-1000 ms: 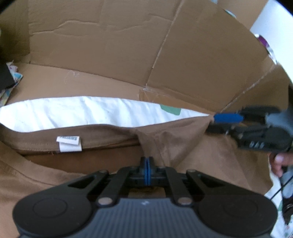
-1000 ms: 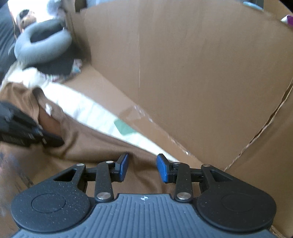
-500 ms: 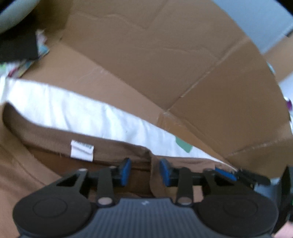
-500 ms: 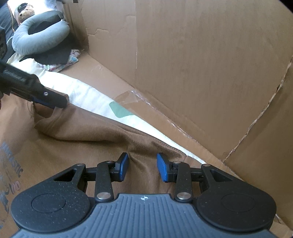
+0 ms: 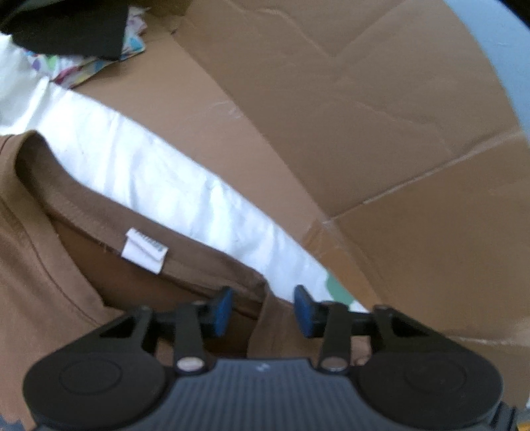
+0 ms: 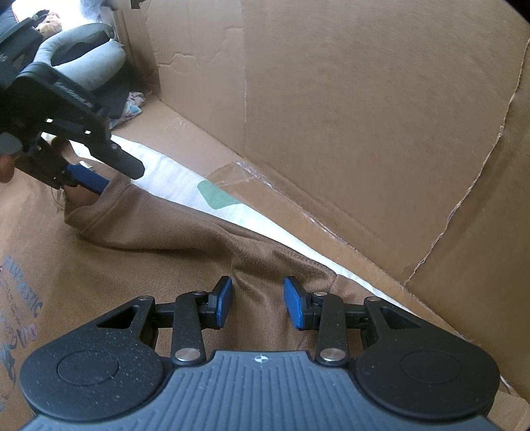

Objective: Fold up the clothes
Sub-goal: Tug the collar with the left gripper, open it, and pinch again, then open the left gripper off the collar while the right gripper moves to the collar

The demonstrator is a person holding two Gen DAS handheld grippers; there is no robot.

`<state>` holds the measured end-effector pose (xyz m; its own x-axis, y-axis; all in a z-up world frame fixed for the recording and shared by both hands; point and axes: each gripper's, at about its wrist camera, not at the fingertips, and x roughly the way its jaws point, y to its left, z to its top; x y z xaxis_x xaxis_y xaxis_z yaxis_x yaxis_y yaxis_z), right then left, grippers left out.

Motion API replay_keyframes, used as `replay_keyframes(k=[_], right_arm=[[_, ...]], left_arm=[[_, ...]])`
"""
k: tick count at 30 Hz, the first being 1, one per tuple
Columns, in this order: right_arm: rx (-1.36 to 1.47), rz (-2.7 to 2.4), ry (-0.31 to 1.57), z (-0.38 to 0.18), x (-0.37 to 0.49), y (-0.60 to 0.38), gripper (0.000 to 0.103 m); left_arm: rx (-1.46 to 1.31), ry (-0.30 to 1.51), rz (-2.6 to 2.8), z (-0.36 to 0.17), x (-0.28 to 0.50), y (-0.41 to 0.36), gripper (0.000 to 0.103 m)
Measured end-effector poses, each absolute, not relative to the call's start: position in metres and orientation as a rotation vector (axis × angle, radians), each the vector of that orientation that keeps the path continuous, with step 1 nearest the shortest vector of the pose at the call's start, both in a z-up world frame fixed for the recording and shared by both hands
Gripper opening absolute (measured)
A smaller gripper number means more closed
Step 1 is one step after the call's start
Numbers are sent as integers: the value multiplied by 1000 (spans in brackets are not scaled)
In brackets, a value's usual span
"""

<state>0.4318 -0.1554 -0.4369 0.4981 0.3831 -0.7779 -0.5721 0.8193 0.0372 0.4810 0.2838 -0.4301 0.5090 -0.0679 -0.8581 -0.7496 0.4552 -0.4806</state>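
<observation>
A brown T-shirt (image 5: 49, 265) lies spread on a white sheet (image 5: 149, 172), its collar with a white label (image 5: 144, 250) facing me. My left gripper (image 5: 263, 310) hovers over the collar's right end. Its jaws are closing, a ridge of brown fabric lies between the blue pads, and neither pad presses on it. In the right wrist view the same shirt (image 6: 132, 265) shows blue print at the left, and the left gripper (image 6: 122, 177) points at the collar. My right gripper (image 6: 257, 303) stands open just above the shirt's shoulder edge.
Tall cardboard walls (image 6: 364, 116) close off the far side and right, seen also as a cardboard wall (image 5: 364, 116) from the left wrist. A black garment (image 5: 66, 30) on patterned cloth (image 5: 82, 66) and a grey neck pillow (image 6: 89, 56) lie at the far left.
My left gripper let go of the pinched brown fold, opened, rolled and shifted along the collar. The shirt edge dropped flat onto the sheet. The right gripper stayed open and kept still.
</observation>
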Motion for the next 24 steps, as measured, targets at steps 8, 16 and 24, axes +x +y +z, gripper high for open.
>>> replay_keyframes(k=[8,16,24], right_arm=[[-241,588,874,-434,431,-157,41],[-228,594,825,-417,429,-158,41],[-187,582,837,-420,442,-148,41]], left_arm=[[-997,920,510,-415,488,289,1],[-908,791,423,-399,498,306,1],[-862,796,370,-424,502,310,1]])
